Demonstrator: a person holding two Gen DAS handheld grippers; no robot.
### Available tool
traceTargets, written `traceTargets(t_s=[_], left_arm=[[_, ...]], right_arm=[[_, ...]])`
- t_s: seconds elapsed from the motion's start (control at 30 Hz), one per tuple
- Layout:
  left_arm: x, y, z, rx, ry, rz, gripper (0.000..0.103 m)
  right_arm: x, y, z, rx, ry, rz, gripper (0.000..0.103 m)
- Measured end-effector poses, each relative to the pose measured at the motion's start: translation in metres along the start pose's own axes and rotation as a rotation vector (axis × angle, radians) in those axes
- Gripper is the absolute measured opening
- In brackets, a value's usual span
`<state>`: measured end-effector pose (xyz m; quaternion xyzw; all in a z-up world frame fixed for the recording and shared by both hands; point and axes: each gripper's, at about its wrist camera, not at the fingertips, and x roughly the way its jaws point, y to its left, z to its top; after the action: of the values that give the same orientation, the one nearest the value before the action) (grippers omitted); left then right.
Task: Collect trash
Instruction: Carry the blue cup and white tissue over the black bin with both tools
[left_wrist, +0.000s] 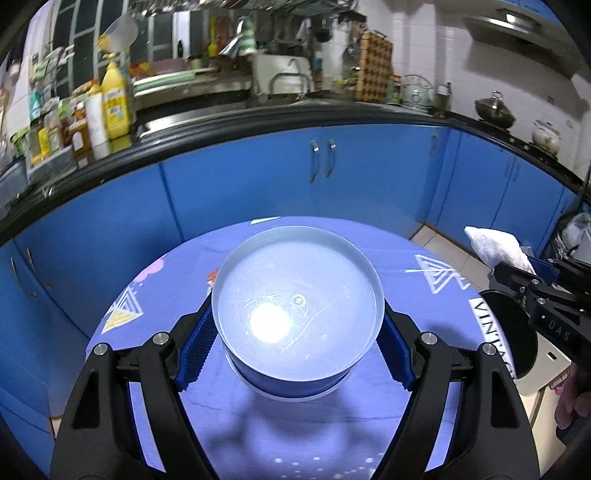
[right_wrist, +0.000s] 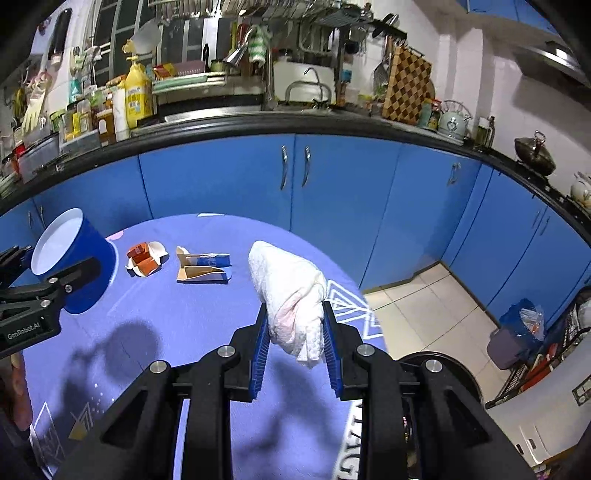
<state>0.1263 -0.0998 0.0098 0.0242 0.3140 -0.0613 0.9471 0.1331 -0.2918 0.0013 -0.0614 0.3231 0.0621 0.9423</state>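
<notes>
- Above the round table, we hold the blue cup clamped in the left gripper; its inside looks empty.
- Our right gripper pinches the crumpled white tissue, lifted off the cloth.
- Next, we judge, the tissue goes into the cup.
- Torn cartons and a wrapper still lie on the table.

Overhead glare, dark table shadows, blurred fisheye-bent edges.
</notes>
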Motion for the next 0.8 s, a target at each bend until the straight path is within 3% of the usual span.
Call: traceTargets(t_s=[0.8], left_arm=[[-0.009, -0.154, 0.025, 0.21, -0.048, -0.145, 0.077]], right_arm=[[-0.048, -0.1, -0.035, 0.118, -0.047, -0.106, 0.026]])
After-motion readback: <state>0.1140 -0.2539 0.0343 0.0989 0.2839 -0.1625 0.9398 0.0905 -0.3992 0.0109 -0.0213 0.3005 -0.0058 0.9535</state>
